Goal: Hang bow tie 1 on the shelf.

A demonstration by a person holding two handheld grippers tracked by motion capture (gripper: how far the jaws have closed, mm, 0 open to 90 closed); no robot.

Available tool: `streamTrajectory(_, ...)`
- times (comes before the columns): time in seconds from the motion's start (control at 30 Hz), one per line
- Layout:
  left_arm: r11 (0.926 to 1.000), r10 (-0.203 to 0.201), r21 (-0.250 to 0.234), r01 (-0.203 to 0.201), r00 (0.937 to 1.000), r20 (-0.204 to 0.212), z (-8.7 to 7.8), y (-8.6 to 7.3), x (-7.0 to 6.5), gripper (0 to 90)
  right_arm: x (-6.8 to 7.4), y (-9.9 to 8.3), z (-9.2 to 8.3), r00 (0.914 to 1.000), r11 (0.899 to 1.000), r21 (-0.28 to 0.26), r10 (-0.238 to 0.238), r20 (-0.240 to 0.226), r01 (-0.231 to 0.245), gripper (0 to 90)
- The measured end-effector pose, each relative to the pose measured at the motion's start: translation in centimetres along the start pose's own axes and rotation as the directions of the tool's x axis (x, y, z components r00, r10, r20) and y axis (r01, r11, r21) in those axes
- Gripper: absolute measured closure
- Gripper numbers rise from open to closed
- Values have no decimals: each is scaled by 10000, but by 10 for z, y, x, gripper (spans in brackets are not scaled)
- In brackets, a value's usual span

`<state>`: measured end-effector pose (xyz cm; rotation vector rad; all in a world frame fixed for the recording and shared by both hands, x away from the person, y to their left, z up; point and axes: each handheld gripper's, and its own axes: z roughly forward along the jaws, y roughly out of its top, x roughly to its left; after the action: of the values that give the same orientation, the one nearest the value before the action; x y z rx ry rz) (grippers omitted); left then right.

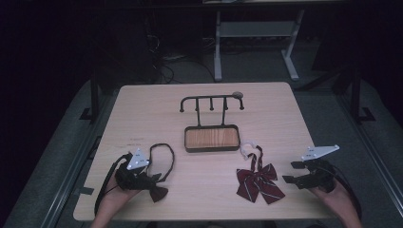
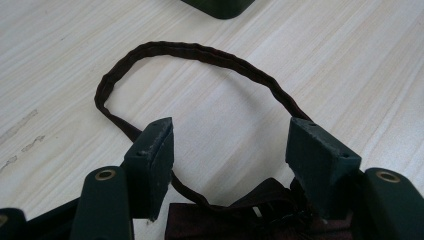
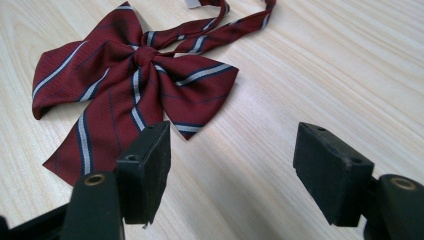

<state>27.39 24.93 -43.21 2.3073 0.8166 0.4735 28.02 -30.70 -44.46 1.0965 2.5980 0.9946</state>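
Observation:
A dark maroon bow tie lies near the table's front left, its thin strap curled in a loop on the wood. My left gripper hovers over that bow, open. In the left gripper view the strap loop lies ahead of the left gripper, and the dark bow sits low between the jaws, which are wide apart and not pressing it. A red bow tie with white stripes lies at the front right. My right gripper is just right of it, open and empty; the striped bow tie lies ahead-left of the right gripper.
A black rack with several pegs rises from a dark tray with a wooden floor at the table's middle. A small round disc sits by the rack's right end. The table's front edge runs close under both hands.

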Motion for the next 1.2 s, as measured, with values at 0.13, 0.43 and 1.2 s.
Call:
streamTrajectory(0.13, 10000, 2, 71, -2, 10000, 16, 0, -1, -1, 364, 2, 1, 4, 9999, 9999, 44, -156, -57, 156, 309)
streamTrajectory(0.43, 9998, 191, -6, -191, 9998, 79, 1, 1, -2, 362, 9, 4, 3, 9998, 9997, 155, -177, -105, 179, 289)
streamTrajectory(1.2, 9999, 149, -89, -148, 9999, 55, 0, 2, -1, 357, 24, 39, 4, 9961, 9963, 434, -718, -521, 741, 374)
